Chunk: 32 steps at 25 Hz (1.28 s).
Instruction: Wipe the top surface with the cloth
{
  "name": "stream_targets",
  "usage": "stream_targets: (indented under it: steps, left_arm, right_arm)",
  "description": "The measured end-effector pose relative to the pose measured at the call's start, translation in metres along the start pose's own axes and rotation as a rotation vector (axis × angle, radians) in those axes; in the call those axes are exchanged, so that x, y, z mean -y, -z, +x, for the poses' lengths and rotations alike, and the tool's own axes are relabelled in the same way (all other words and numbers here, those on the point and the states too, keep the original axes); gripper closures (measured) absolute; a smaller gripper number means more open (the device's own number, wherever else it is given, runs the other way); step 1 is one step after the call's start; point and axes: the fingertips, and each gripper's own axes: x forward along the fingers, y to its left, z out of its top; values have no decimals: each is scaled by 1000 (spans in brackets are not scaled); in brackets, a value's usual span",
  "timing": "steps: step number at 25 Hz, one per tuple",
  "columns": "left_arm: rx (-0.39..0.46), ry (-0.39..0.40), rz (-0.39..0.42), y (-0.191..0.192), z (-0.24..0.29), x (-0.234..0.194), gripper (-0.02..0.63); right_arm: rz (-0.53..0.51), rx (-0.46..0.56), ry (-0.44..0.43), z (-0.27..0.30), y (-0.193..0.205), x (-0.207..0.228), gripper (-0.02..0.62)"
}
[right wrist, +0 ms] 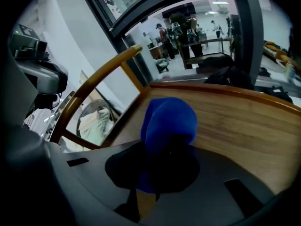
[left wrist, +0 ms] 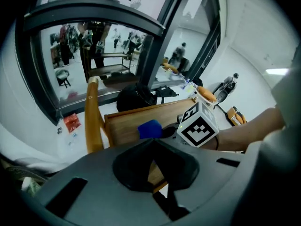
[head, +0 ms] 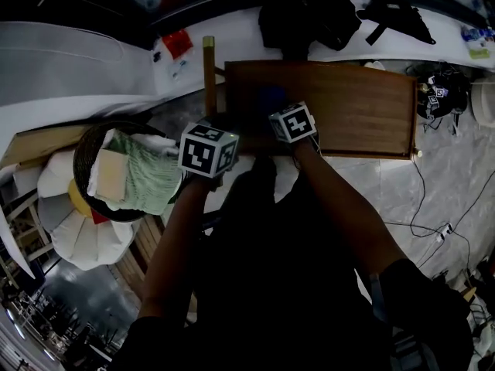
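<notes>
Left gripper (left wrist: 153, 160): grey moulded plastic shell, a rectangular slot on each side, a dark hollow around two black jaws. Right gripper (right wrist: 157, 167): same grey shell and slots.

Each carries a white cube with black square markers, the left cube (head: 207, 151) mid-frame and the right cube (head: 293, 122) just above and to its right.

Person: short-sleeved top (head: 309, 323), dark in the head view. Thin dark band (left wrist: 217, 143) at the right wrist.

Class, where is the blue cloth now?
In the right gripper view, the blue cloth is clamped in the right gripper at the left part of the wooden top, near the curved rail.
</notes>
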Motion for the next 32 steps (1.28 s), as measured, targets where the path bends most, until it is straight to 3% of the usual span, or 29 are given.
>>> stream_targets:
  steps: [15,21,32]
  left_arm:
    - [-56,160,107,-51,130,180,598]
    - [-61,209,149,-70,167,244,598]
    - [-34,221,173,-98,191,290,598]
  right_arm:
    - [156,16,148,-139,107,185,534]
    - [209,66,197,-190,125,247,534]
    - [305,87,339,-263,151,339,534]
